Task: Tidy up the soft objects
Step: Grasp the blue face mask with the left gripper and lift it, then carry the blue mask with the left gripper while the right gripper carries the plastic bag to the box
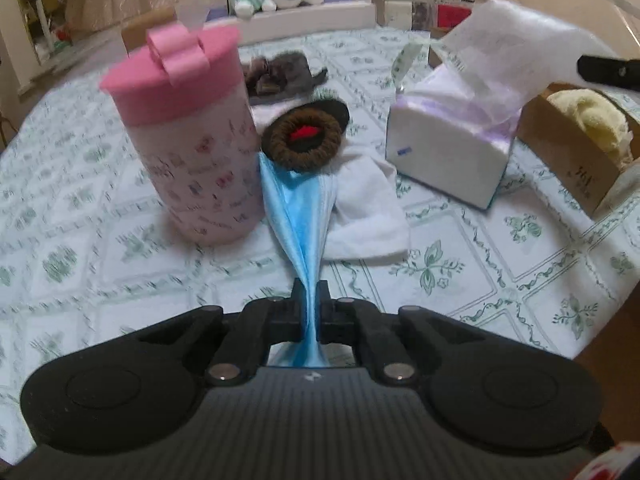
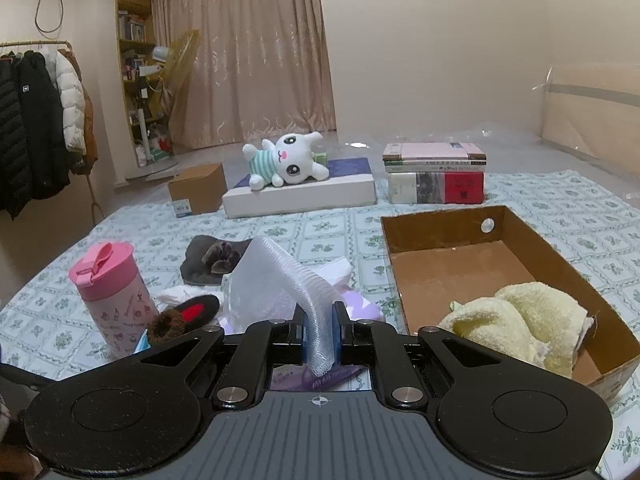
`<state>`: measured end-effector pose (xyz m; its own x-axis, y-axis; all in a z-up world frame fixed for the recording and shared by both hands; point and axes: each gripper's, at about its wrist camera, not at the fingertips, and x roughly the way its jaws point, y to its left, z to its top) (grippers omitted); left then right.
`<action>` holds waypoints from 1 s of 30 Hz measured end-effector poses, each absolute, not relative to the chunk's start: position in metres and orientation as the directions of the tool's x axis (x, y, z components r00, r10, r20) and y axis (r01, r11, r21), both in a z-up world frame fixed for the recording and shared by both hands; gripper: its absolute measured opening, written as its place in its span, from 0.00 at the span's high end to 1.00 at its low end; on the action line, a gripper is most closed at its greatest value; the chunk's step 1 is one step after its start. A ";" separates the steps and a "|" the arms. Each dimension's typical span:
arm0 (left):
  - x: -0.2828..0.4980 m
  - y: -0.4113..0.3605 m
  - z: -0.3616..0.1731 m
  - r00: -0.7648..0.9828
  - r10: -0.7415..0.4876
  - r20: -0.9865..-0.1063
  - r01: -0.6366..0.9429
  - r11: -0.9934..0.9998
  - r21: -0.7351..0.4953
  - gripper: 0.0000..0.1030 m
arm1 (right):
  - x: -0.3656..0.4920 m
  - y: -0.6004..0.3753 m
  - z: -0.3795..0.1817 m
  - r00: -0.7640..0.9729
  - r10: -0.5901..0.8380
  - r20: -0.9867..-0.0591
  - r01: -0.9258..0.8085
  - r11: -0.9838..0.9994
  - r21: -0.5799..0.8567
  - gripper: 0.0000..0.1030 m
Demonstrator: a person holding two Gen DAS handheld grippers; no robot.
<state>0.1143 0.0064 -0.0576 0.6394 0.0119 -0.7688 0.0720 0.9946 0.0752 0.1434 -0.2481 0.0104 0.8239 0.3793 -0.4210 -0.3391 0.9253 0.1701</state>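
My left gripper has its fingers pinched on a blue face mask, which stretches away from the jaws toward a brown furry slipper with a red lining; the slipper's near edge lies over the mask's far end. A white cloth lies just right of the mask, and a pink-lidded cup stands upright just left of it on the green-patterned tablecloth. My right gripper is closed on a white tissue that rises out of a tissue pack, which the left view shows beyond the white cloth. To the right of the pack sits an open cardboard box with a yellow towel in its near corner. Farther back, a dark slipper lies on the tablecloth, and a white plush toy lies on a flat white box beside a stack of books.
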 end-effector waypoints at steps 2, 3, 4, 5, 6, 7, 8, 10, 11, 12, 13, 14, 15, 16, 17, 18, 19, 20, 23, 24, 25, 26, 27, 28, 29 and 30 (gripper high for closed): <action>0.111 0.010 -0.044 0.660 0.008 -0.751 0.081 0.993 0.082 0.97 | 0.141 -0.248 0.013 0.828 0.381 -0.413 -0.340 0.925 0.171 0.89; 0.110 0.013 -0.037 0.670 0.007 -0.742 0.083 0.993 0.085 0.97 | 0.140 -0.248 0.015 0.830 0.381 -0.408 -0.340 0.925 0.172 0.89; 0.109 0.015 -0.030 0.682 0.008 -0.731 0.085 0.992 0.090 0.97 | 0.139 -0.248 0.016 0.832 0.380 -0.404 -0.340 0.925 0.171 0.89; 0.108 0.016 -0.021 0.695 0.009 -0.719 0.085 0.992 0.095 0.97 | 0.138 -0.249 0.018 0.835 0.379 -0.399 -0.339 0.925 0.172 0.89; 0.108 0.018 -0.014 0.706 0.008 -0.708 0.086 0.992 0.096 0.97 | 0.137 -0.250 0.021 0.838 0.378 -0.393 -0.337 0.926 0.172 0.89; 0.108 0.020 -0.006 0.717 0.005 -0.698 0.086 0.992 0.095 0.97 | 0.136 -0.250 0.023 0.841 0.377 -0.387 -0.336 0.926 0.172 0.89; 0.108 0.021 0.001 0.724 0.001 -0.690 0.087 0.992 0.092 0.97 | 0.135 -0.250 0.025 0.844 0.376 -0.382 -0.335 0.926 0.171 0.89; 0.108 0.023 0.013 0.742 -0.007 -0.671 0.089 0.992 0.089 0.97 | 0.133 -0.251 0.029 0.850 0.373 -0.371 -0.332 0.928 0.170 0.89; 0.108 0.022 0.019 0.749 -0.009 -0.663 0.092 0.992 0.090 0.97 | 0.132 -0.251 0.031 0.853 0.372 -0.366 -0.331 0.928 0.171 0.89; 0.107 0.022 0.024 0.756 -0.013 -0.654 0.093 0.992 0.088 0.97 | 0.131 -0.252 0.033 0.856 0.370 -0.361 -0.330 0.928 0.171 0.89; 0.106 0.022 0.028 0.763 -0.019 -0.646 0.093 0.992 0.081 0.97 | 0.129 -0.253 0.035 0.859 0.369 -0.354 -0.328 0.929 0.171 0.89; 0.105 0.023 0.033 0.769 -0.026 -0.639 0.096 0.993 0.075 0.97 | 0.128 -0.253 0.037 0.862 0.367 -0.350 -0.327 0.930 0.170 0.89; 0.104 0.023 0.037 0.773 -0.031 -0.633 0.097 0.993 0.071 0.97 | 0.127 -0.254 0.038 0.863 0.366 -0.348 -0.326 0.930 0.170 0.89; 0.103 0.022 0.040 0.777 -0.038 -0.629 0.100 0.993 0.064 0.97 | 0.127 -0.255 0.039 0.864 0.366 -0.347 -0.325 0.930 0.172 0.89; 0.102 0.020 0.042 0.779 -0.046 -0.625 0.105 0.993 0.057 0.97 | 0.126 -0.256 0.039 0.864 0.366 -0.347 -0.324 0.930 0.175 0.89; 0.101 0.017 0.044 0.780 -0.052 -0.623 0.109 0.993 0.053 0.97 | 0.126 -0.257 0.039 0.864 0.366 -0.347 -0.322 0.930 0.179 0.89; 0.101 0.015 0.046 0.782 -0.059 -0.621 0.115 0.992 0.051 0.97 | 0.125 -0.258 0.040 0.864 0.365 -0.347 -0.320 0.930 0.182 0.89; 0.100 0.012 0.047 0.783 -0.065 -0.619 0.120 0.992 0.049 0.97 | 0.124 -0.259 0.041 0.865 0.365 -0.346 -0.317 0.930 0.187 0.89; 0.102 0.000 0.050 0.783 -0.094 -0.615 0.146 0.989 0.035 0.97 | 0.121 -0.265 0.043 0.871 0.356 -0.339 -0.304 0.932 0.196 0.89; 0.102 -0.004 0.051 0.783 -0.105 -0.613 0.156 0.987 0.031 0.97 | 0.120 -0.269 0.044 0.875 0.350 -0.335 -0.297 0.934 0.199 0.89; 0.104 -0.010 0.052 0.783 -0.119 -0.610 0.168 0.985 0.024 0.97 | 0.120 -0.273 0.046 0.879 0.341 -0.332 -0.288 0.936 0.201 0.89; 0.106 -0.016 0.053 0.783 -0.136 -0.607 0.182 0.983 0.015 0.97 | 0.119 -0.278 0.047 0.886 0.329 -0.327 -0.275 0.940 0.202 0.89; 0.109 -0.022 0.054 0.782 -0.153 -0.604 0.197 0.980 0.006 0.97 | 0.119 -0.284 0.049 0.893 0.316 -0.322 -0.261 0.944 0.203 0.89; 0.112 -0.029 0.056 0.781 -0.172 -0.600 0.211 0.977 -0.004 0.97 | 0.119 -0.291 0.051 0.899 0.302 -0.318 -0.246 0.948 0.203 0.89; 0.116 -0.037 0.058 0.780 -0.193 -0.595 0.228 0.974 -0.017 0.97 | 0.119 -0.296 0.053 0.905 0.287 -0.314 -0.231 0.952 0.202 0.89; 0.120 -0.045 0.059 0.777 -0.215 -0.592 0.246 0.969 -0.030 0.97 | 0.120 -0.304 0.055 0.911 0.269 -0.311 -0.214 0.956 0.199 0.89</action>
<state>0.1199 -0.0449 0.0590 0.7768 -0.2153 -0.5918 0.2456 0.9689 -0.0302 0.1199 -0.3036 0.0549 0.9114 0.2692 -0.3112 -0.2145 0.9562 0.1991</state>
